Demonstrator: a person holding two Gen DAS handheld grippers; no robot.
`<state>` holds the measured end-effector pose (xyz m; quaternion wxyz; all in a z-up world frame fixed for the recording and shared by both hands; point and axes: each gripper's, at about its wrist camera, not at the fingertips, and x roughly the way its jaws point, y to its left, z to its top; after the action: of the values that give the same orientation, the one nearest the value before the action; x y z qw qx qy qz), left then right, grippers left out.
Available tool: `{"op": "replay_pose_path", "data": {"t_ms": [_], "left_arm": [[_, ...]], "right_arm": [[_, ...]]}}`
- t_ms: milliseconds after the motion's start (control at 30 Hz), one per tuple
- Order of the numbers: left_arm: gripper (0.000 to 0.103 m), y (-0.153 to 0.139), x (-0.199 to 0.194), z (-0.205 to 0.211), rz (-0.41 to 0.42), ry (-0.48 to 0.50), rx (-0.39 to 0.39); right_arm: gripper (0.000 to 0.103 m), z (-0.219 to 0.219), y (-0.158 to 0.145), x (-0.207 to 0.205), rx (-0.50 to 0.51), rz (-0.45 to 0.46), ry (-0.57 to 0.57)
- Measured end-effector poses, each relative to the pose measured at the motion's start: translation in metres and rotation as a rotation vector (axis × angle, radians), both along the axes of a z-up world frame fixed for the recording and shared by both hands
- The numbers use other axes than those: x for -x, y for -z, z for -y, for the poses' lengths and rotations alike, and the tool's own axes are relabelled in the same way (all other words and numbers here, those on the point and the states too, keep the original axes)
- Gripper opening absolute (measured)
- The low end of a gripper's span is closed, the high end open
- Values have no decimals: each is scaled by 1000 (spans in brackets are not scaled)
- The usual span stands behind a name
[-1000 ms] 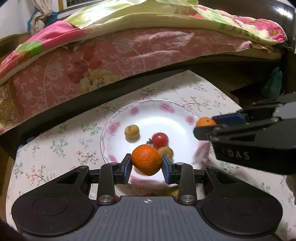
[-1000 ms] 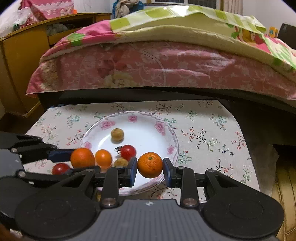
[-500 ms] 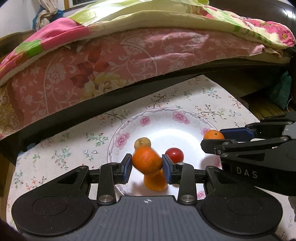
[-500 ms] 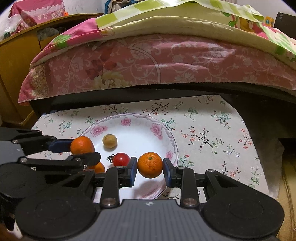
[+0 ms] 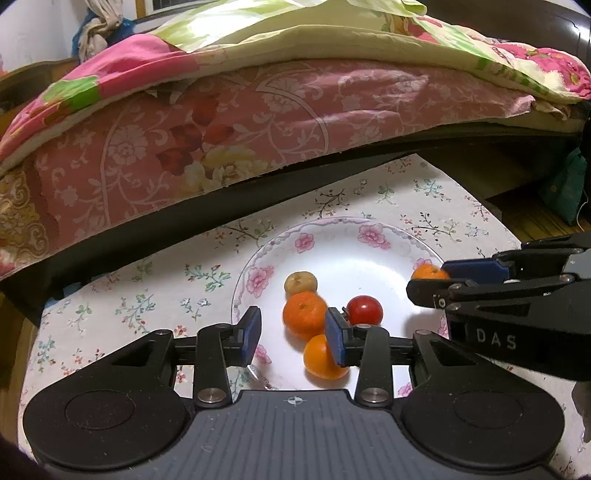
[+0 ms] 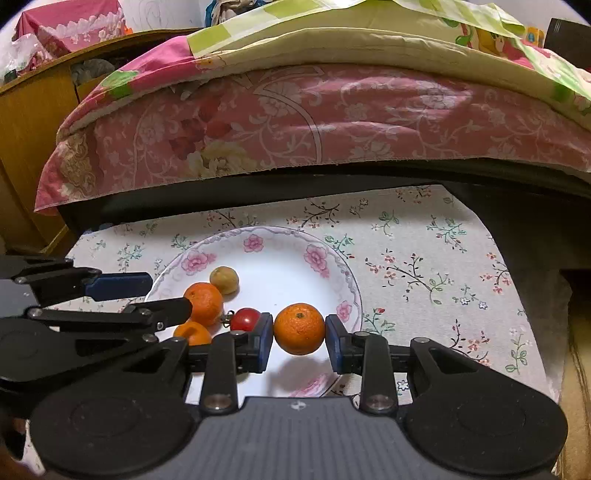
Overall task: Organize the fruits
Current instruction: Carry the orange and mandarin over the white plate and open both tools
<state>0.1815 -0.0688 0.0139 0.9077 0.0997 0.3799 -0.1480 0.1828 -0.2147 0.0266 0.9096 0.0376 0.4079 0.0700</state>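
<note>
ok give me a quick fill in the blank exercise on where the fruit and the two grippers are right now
1. The right hand-held gripper is shut on an ____.
2. The small red fruit on the plate is a ____.
3. The fruit on the plate, not counting the held one, number ____.
4. The left hand-held gripper has just been opening and its jaws are ____.

Missing words: orange; tomato; four; open

Warm, dim indoor light throughout. Glare is seen on the white plate (image 5: 354,254) and the pale quilt (image 5: 258,33) above. Soft shadows are cast beneath the fruit. Edges are bowed by fisheye distortion; corners are vignetted black. Focus is held sharp.
</note>
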Motion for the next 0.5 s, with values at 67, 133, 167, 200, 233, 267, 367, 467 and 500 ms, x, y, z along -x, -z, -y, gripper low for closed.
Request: {"op": "replay_pose_path", "data": {"t_ms": [67, 133, 167, 200, 233, 267, 367, 467, 500], "left_arm": [[47, -1, 1, -2, 1, -1, 0], [47, -3, 2, -4, 2, -2, 0], [48, -3, 3, -4, 2, -3, -1], [48, -4, 3, -5, 3, -4, -2], [48, -5, 4, -6, 4, -4, -2], [48, -6, 5, -7, 5, -5, -4], [48, -11, 9, -11, 6, -6, -10], [49, -16, 15, -17, 11, -12, -18], [49, -18, 17, -19, 12, -14, -17]], "right_arm": [[31, 0, -1, 1, -6, 9, -1], [31, 0, -2, 1, -12, 11, 1], [33, 0, -2, 1, -18, 9, 4], [34, 1, -2, 1, -23, 6, 4], [34, 1, -3, 1, -27, 6, 5], [34, 2, -3, 2, -27, 10, 10], [34, 2, -4, 4, -30, 12, 10], [34, -1, -7, 8, -28, 12, 1], [34, -3, -8, 10, -28, 14, -4]]}}
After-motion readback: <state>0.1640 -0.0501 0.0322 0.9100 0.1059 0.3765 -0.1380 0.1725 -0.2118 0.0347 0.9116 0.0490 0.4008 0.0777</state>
